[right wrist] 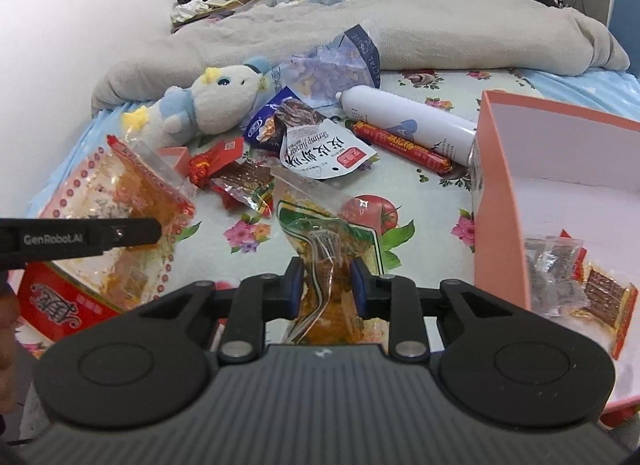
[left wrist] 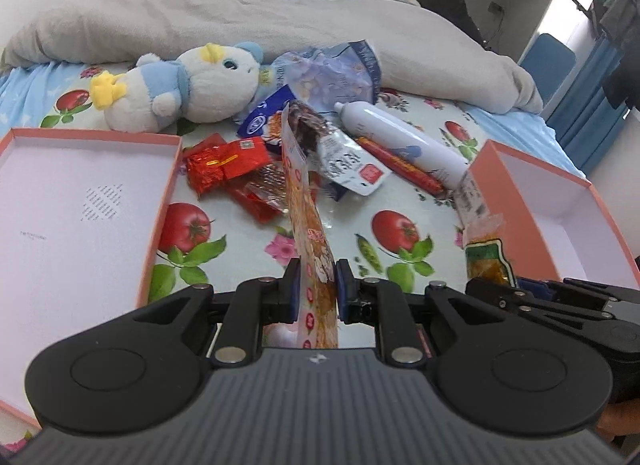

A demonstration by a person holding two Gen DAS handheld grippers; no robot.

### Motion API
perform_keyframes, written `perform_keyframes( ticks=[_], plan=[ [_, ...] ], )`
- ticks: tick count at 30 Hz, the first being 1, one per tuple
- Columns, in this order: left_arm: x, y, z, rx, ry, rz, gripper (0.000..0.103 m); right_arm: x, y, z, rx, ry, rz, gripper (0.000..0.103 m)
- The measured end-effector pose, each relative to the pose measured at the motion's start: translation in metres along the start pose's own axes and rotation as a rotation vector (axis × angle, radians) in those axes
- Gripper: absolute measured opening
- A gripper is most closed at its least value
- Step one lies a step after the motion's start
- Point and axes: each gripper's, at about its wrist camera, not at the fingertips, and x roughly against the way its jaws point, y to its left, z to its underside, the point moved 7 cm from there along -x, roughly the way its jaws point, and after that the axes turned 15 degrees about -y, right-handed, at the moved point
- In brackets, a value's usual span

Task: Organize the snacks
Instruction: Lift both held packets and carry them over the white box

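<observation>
My left gripper is shut on a flat orange and red snack packet, held edge-on above the bed. My right gripper is shut on a clear packet with green print and orange contents. That green packet also shows at the right of the left wrist view, beside the pink box. In the right wrist view the orange packet hangs at the left. Loose snacks lie in a pile between the boxes: red packets, a shrimp snack bag and a red sausage stick.
An open pink box lies at the left, white inside. The right pink box holds a few packets. A plush toy, a white bottle, a blue bag and a grey duvet lie beyond.
</observation>
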Motion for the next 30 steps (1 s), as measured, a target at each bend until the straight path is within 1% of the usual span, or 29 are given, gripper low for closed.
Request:
perform_keyframes(
  ticks=[6, 14, 18, 23, 26, 30],
  plan=[
    [0.018, -0.016, -0.009, -0.002, -0.023, 0.018, 0.020, 0.019, 0.001, -0.007, -0.028, -0.020, -0.013, 0.028],
    [0.032, -0.033, -0.023, 0.007, -0.051, 0.043, 0.020, 0.036, 0.001, -0.023, -0.040, -0.058, -0.025, 0.027],
    [0.034, -0.044, -0.033, 0.030, -0.061, 0.064, 0.020, 0.044, -0.007, -0.037, -0.059, -0.076, -0.024, 0.027],
    [0.032, -0.063, -0.047, 0.032, -0.066, 0.095, 0.020, 0.055, -0.018, -0.055, -0.070, -0.112, -0.010, 0.027],
    [0.030, -0.077, -0.058, 0.043, -0.065, 0.126, 0.020, 0.060, -0.028, -0.067, -0.101, -0.118, -0.002, 0.027],
    [0.030, -0.096, -0.072, 0.034, -0.076, 0.149, 0.020, 0.067, -0.035, -0.083, -0.077, -0.151, 0.009, 0.027]
  ],
)
